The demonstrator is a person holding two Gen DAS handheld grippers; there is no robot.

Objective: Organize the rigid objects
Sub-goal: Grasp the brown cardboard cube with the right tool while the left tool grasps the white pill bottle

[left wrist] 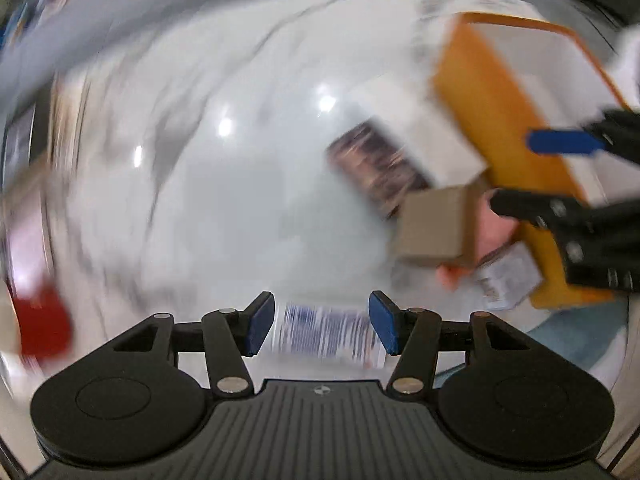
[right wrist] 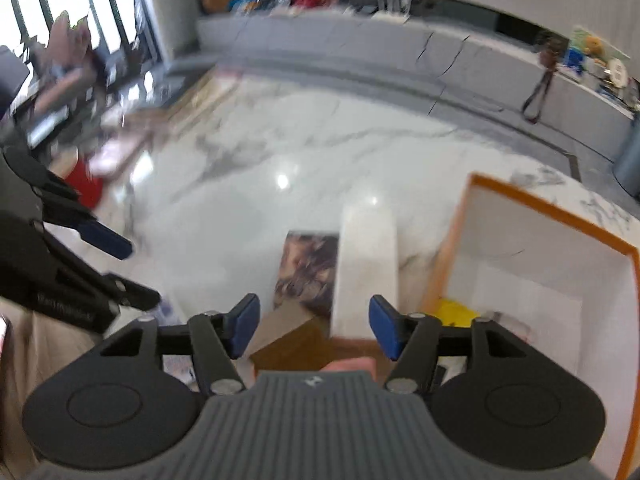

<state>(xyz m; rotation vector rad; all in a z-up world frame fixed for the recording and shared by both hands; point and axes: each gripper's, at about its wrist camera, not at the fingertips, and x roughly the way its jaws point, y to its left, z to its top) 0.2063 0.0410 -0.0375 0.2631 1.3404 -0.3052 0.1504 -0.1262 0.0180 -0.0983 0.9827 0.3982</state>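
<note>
Both views are motion-blurred. The scene is a glossy white marble floor [right wrist: 248, 184], so no worktop here. An orange-rimmed open box with a white inside [right wrist: 552, 276] sits at the right in the right wrist view, with something yellow [right wrist: 456, 312] low inside it; that looks like the collecting bin.

Just left of the bin lie loose rigid items: a long white rectangular box [right wrist: 366, 264], a flat box with a dark brown printed face [right wrist: 310, 272] touching its left side, and a plain brown cardboard box [right wrist: 292, 340] nearest the camera. A pinkish thing [right wrist: 352, 364] shows beside the cardboard, too blurred to name. A small red box [right wrist: 84, 188] lies well apart at the far left.

Right gripper [right wrist: 314, 330]: fingers spread, nothing pinched; it hangs above the cardboard box, no contact visible. Left gripper [left wrist: 322, 328]: fingers spread too, empty, pointing almost straight down over a white carton with blue print [left wrist: 328, 336] lying on the floor below. In the left wrist view the right gripper sits beside the bin's orange wall.

Step, as I judge it: between picks, both hands free, most items not yet in the bin.

Next move likely calls for:
- left gripper dropping straight onto the blue-print carton, fingers lined across its narrow side;
- right gripper picking the cardboard or white box, then carrying it over the orange rim.

Items are crowded and touching, so a grab risks nudging a neighbour.
</note>
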